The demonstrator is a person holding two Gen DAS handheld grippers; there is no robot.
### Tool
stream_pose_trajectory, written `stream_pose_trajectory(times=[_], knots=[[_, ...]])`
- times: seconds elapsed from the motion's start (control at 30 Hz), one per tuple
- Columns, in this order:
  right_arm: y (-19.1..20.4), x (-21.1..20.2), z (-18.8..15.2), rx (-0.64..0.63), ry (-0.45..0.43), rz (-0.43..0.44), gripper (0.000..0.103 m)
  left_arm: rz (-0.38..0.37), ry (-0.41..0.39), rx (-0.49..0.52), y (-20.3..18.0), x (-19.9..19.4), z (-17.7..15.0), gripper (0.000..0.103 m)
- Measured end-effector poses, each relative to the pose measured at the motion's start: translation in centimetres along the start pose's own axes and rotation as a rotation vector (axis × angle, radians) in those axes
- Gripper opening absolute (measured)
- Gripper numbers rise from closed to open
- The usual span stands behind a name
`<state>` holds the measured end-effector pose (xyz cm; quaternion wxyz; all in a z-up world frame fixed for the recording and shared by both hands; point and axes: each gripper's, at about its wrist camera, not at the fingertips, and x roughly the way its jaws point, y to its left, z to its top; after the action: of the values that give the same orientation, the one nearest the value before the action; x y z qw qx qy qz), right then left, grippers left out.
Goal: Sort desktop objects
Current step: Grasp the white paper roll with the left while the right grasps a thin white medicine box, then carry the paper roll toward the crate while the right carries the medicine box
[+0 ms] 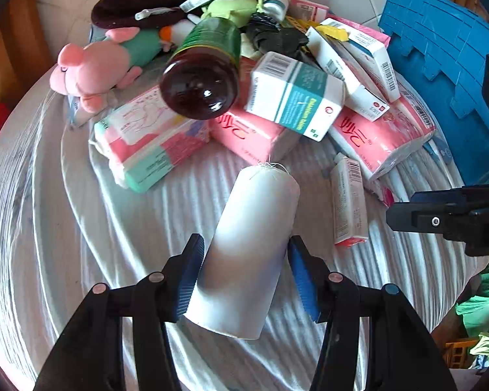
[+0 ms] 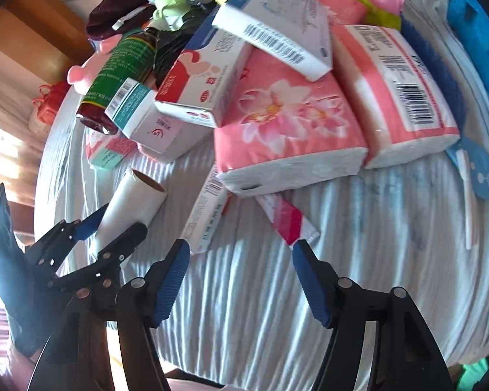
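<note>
Left gripper (image 1: 244, 280) clamps the white roll (image 1: 247, 254) between both pads for removal from the pile, while right gripper (image 2: 241, 280) hovers wide, holding nothing.

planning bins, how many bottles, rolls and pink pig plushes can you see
bottles: 2 (brown bottle, white bottle)
rolls: 1 (white roll, between the left gripper fingers)
pink pig plush: 1
total: 4
</note>
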<state>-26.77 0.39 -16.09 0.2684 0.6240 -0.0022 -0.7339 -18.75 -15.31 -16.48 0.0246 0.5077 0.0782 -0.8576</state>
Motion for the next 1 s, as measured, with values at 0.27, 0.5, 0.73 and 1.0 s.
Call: stream_pose_trajectory(times=[0.27, 0.5, 0.73, 1.0], knots=[[2.6, 3.6, 1.5, -0.029, 0.044, -0.029, 0.029, -0.011, 0.005, -0.043, 0.3, 0.9, 1.2, 0.050], [2.8, 1.5, 0.5, -0.094, 0.044, -0.001, 0.018, -0.023, -0.001, -0.005, -1.2, -0.3, 0.8, 0.049], [2.7, -5.9, -0.5, -0.162, -0.060, 0.020, 0.018, -0.048, -0.092, 0.020, -3.3, -4.7, 2.7, 0.046], [1.9, -17.1, 0.8, -0.216, -0.316, -0.058, 0.018, -0.016, -0.251, 0.087, -8.4, -9.3, 8.6, 0.045]])
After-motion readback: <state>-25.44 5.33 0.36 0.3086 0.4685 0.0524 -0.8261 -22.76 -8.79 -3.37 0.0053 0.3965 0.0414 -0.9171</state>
